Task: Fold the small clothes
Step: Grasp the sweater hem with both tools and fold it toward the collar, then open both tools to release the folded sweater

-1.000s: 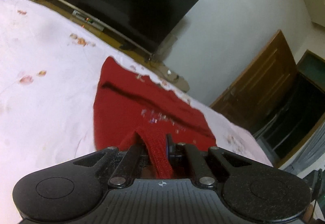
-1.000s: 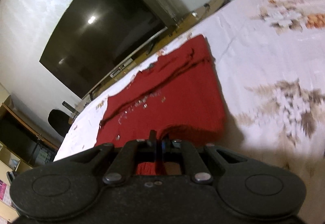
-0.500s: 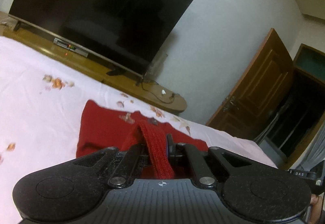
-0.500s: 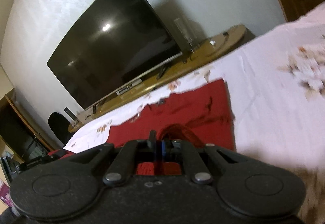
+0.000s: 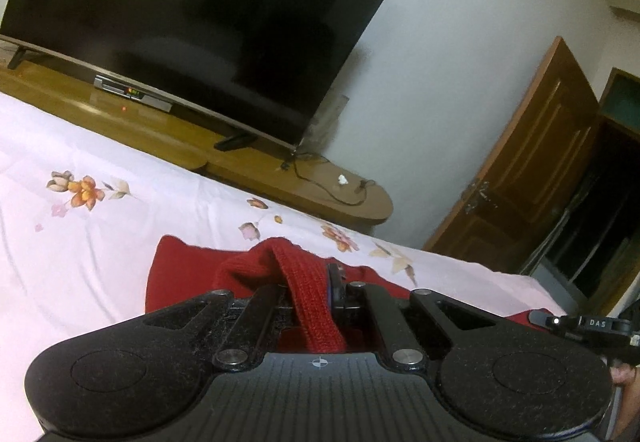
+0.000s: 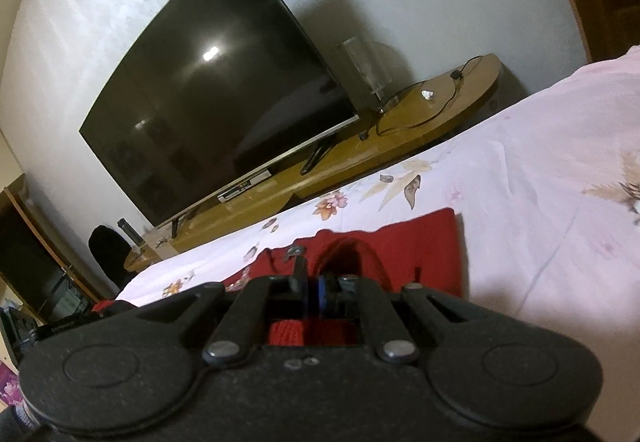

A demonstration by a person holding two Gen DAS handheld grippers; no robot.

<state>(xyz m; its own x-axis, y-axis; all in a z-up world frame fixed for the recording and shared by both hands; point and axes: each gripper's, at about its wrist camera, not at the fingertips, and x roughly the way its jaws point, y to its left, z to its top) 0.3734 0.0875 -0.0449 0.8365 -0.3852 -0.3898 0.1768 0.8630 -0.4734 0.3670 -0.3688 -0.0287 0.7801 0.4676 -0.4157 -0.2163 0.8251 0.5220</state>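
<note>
**Operator:** Progress first: I have both grippers clamped on the red knitted garment [image 5: 180,266], which lies on the bed [image 5: 80,262] near its far edge, the one facing the television [image 5: 192,17]. My left gripper [image 5: 320,282] has its fingers closed tight on a ribbed band of the knit. My right gripper [image 6: 312,284] is likewise shut on a bunched loop of the same red fabric.

**Supervisor:** So is the fold done?

**Operator:** Not yet, I judge. The edge I hold is lifted and doubled over the part that lies flat, so I read this as the middle of one fold. What is left is to lay the held edge down, let go, smooth it, and probably fold once more.

**Supervisor:** What can't you make out?

**Operator:** Plenty. Each gripper body blocks the near part of the garment, so I cannot tell where its near edge lies or how well the layers line up. I cannot say what kind of garment it is. At the right edge of the left view I see only a cut-off bit of the other rig and a sliver of a hand [image 5: 624,378].

**Supervisor:** Other clothes?

**Operator:** None that I can see on the bed.
</note>
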